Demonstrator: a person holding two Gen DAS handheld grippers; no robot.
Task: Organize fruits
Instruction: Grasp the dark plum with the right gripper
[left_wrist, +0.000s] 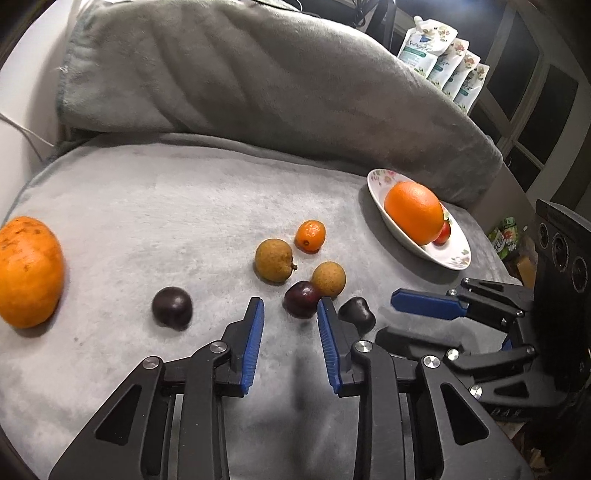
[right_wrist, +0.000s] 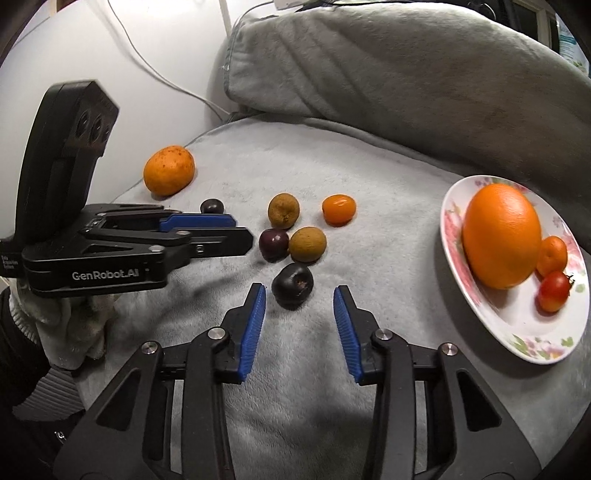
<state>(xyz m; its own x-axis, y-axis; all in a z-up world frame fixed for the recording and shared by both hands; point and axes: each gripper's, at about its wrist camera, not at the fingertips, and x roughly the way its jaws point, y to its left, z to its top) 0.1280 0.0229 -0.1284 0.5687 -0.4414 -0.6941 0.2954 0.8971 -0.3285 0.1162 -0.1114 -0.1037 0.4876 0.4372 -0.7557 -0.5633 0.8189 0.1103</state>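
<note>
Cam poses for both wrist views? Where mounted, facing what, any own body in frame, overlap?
Left wrist: sits behind the left gripper, angled down over the grey fleece blanket; the right gripper enters at right.
Right wrist: sits behind the right gripper, angled down at a dark purple round fruit; the left gripper and a white-gloved hand show at left.
Shared: the white floral oval plate holding the big smooth orange, plus the loose fruits.

Open room: bare grey blanket (right_wrist: 295, 387) near, and a wide strip far-left toward the mottled orange fruit (right_wrist: 169, 170).
Obstacles: fruit cluster (right_wrist: 291, 236) centre; plate (right_wrist: 491, 325) right; folded cushion (right_wrist: 406, 66) along far edge; left tool (right_wrist: 236, 232) reaching in from left.
</note>
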